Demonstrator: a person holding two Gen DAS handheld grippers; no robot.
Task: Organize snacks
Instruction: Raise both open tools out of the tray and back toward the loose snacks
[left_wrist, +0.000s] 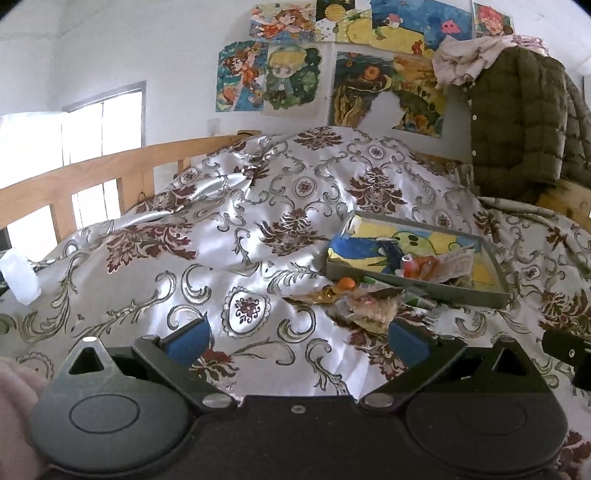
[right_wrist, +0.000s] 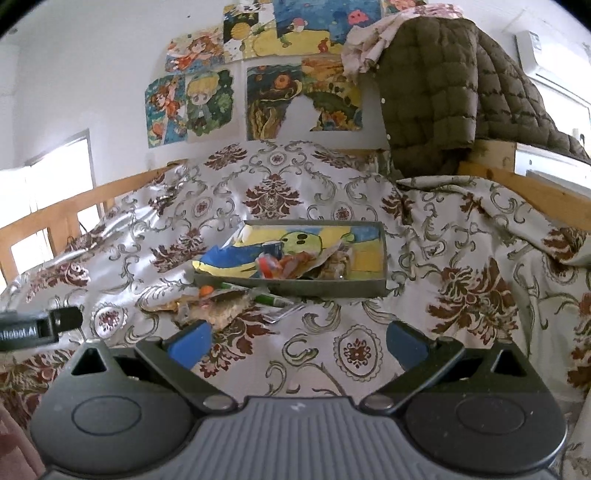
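Satin bedding (left_wrist: 258, 229) printed with maroon and grey damask covers a bed with a wooden rail (left_wrist: 92, 173); painted pictures (left_wrist: 288, 77) are fixed to the white wall behind, and an olive quilted jacket (left_wrist: 517, 122) hangs at the far right. On the bedding lies a shallow grey tray (right_wrist: 332, 288), its floor lined with a yellow-and-blue painting. Several snack packets (right_wrist: 295, 264) rest inside the tray, gathered toward its near wall. A second group, the loose snacks (right_wrist: 218, 302), lies on the bedding just outside the near left corner of the tray: crumpled wrappers, an orange piece and a green packet. Left tool (left_wrist: 297, 341): fingers spread wide, nothing between the blue pads (left_wrist: 188, 341); it sits low over the bedding, and in its own view the loose snacks (left_wrist: 365, 302) lie just beyond its right finger. Right tool (right_wrist: 297, 343): likewise spread wide and holding nothing, aimed at the bedding in front of the tray, with the loose snacks just past its left finger. Part of the left tool's body shows at the left edge of the right wrist view.
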